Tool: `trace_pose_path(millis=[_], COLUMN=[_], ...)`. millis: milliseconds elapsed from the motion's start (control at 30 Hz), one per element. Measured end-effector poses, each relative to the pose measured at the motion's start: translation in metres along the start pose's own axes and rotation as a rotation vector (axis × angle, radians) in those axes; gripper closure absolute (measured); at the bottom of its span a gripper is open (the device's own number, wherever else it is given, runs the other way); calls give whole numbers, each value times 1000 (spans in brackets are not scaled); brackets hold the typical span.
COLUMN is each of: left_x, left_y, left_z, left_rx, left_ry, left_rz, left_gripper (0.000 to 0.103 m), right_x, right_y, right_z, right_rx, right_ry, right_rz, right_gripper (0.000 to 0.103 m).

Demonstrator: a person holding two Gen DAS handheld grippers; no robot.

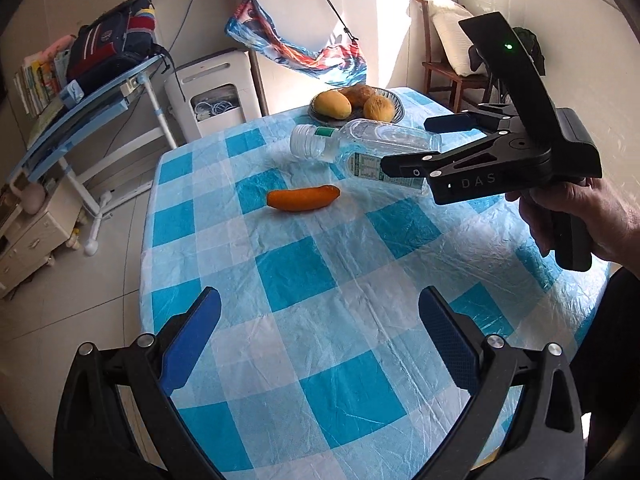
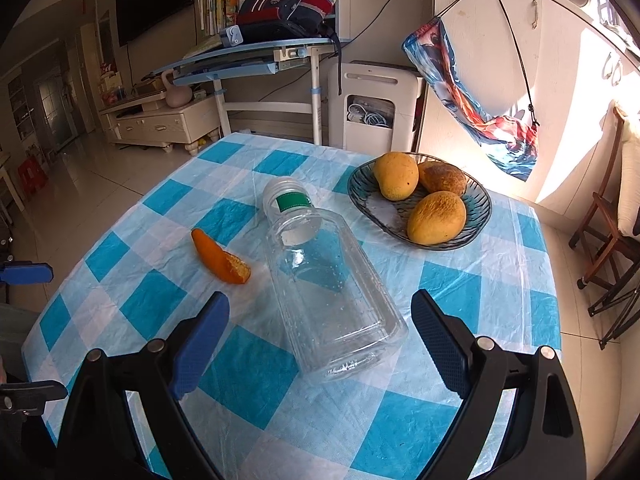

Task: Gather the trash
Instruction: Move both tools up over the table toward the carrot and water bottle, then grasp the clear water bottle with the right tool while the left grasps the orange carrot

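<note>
An empty clear plastic bottle (image 2: 328, 280) with a green neck band lies on its side on the blue-checked tablecloth (image 2: 460, 300); it also shows in the left wrist view (image 1: 360, 146). An orange peel (image 2: 220, 258) lies to its left, also seen in the left wrist view (image 1: 303, 198). My right gripper (image 2: 320, 340) is open, its fingers either side of the bottle's base, not touching; in the left wrist view this gripper (image 1: 408, 144) hovers at the bottle. My left gripper (image 1: 320, 340) is open and empty above the near tablecloth.
A glass dish (image 2: 478, 204) holding three mangoes (image 2: 436, 218) stands at the table's far side. A colourful bag (image 2: 472, 104) hangs on the cabinet behind. A white appliance (image 2: 372, 108), a desk with a backpack (image 2: 288, 8) and a wooden chair (image 2: 604, 216) surround the table.
</note>
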State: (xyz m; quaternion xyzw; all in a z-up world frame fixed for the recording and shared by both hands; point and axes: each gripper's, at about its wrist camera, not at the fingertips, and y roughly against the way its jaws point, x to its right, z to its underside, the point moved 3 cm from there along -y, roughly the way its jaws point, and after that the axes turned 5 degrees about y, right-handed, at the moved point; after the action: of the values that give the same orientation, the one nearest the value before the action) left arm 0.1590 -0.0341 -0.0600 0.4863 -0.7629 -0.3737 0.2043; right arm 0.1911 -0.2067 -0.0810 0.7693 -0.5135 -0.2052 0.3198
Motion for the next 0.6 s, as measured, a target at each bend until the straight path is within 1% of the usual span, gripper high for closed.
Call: trace_pose_path(millis=[133,233,300,333,433,500,533,567,600], left_x=[10,16,17,17,14,12,11,11,10], left_y=[-25,-45,-59,-65,-85,-98,-104,-110,-115], left_z=[-22,-39,-49,-54,-66,-70,-71,-72,-73], left_rx=[1,-3,-12,-17,-37,-64,-77,-92,-105], left_ry=[-180,-321,-381,-397,-421,-431,-431,-427,-419], left_rz=[11,-11,-21,-16,14,46,67,86,103], left_gripper=[7,7,8,8,16,25,27,31,38], right_x=[-3,-2,0,2,5,6,7,8,9], right_y=[-11,-16,-19,-21,-31,-36,-38,-39,-40], right_z=[-4,-6,-7,-8,-8,-7,-6,-6,-5], right_rx=[-21,-29,-36,-42,-76,-97,-106,-114,-123], right_ry=[22,24,22,19,7,10,10,4,-5], right_rz=[-9,-18,-22,-26,-46,-51,-54,-66,-73], right_gripper=[15,15,18,19,24,31,34,38,44])
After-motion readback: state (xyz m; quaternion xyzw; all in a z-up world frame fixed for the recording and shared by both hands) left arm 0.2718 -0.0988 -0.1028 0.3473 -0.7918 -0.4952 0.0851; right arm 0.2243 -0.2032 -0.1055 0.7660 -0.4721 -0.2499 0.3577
